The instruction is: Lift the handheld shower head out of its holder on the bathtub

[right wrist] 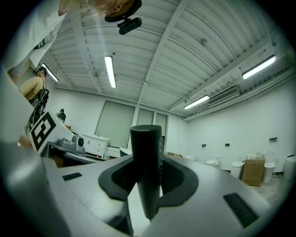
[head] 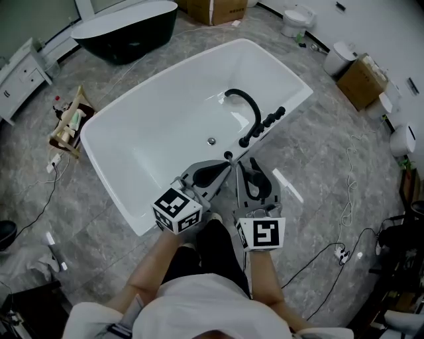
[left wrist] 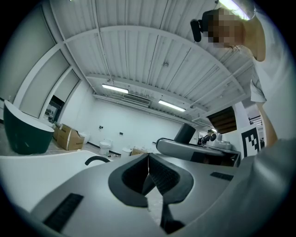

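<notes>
The black handheld shower head (right wrist: 147, 159) stands upright between my right gripper's (right wrist: 148, 178) jaws, which are shut on its round handle. In the head view that gripper (head: 250, 173) hovers over the near rim of the white bathtub (head: 119, 198), close to the small black holder (head: 228, 155) and the row of black knobs (head: 265, 124). The curved black faucet (head: 245, 106) arches over the basin. My left gripper (head: 222, 169) is beside the right one, jaws shut with nothing in them (left wrist: 148, 163). From the left gripper view the shower head (left wrist: 186, 133) pokes up out of the right gripper.
A black freestanding tub (head: 126, 30) stands at the back left and a wooden rack (head: 69, 126) sits by the white tub's left end. Cardboard boxes (head: 361, 81) and toilets (head: 297, 20) line the right wall. Cables (head: 344, 218) trail over the grey floor.
</notes>
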Motion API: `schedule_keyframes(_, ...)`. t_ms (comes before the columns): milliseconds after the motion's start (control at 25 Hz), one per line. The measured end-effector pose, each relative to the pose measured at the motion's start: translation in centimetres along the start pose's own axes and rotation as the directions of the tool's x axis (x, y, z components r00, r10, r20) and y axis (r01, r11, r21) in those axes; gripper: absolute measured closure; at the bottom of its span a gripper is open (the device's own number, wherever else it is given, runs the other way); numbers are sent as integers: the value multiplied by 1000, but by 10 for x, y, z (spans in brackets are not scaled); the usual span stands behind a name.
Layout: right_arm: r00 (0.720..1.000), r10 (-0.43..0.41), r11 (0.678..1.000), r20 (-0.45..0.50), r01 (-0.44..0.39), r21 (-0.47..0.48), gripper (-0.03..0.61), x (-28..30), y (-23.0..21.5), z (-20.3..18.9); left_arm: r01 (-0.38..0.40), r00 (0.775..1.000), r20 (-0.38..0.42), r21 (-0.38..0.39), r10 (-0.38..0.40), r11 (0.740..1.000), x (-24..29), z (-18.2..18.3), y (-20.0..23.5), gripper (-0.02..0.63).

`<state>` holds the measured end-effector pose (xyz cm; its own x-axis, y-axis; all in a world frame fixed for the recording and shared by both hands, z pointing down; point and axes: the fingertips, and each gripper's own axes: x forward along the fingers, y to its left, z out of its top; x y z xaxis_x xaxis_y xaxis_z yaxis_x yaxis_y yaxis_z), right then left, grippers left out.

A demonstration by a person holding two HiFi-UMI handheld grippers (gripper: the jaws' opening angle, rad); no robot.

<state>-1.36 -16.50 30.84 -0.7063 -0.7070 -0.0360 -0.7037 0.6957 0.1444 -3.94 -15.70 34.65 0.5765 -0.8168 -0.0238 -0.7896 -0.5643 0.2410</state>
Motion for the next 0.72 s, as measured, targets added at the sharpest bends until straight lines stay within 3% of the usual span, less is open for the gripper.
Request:
schedule_keyframes(360,999,-39,999,33,40,-11,463,-44,16,20,54,999,-1,16,-54,998,-28,-2,-36,603)
schedule_keyframes(720,989,-131,991,66,130,6,463,-97,17,40,132,991,-4,22,-132,991,-48,-6,-84,603)
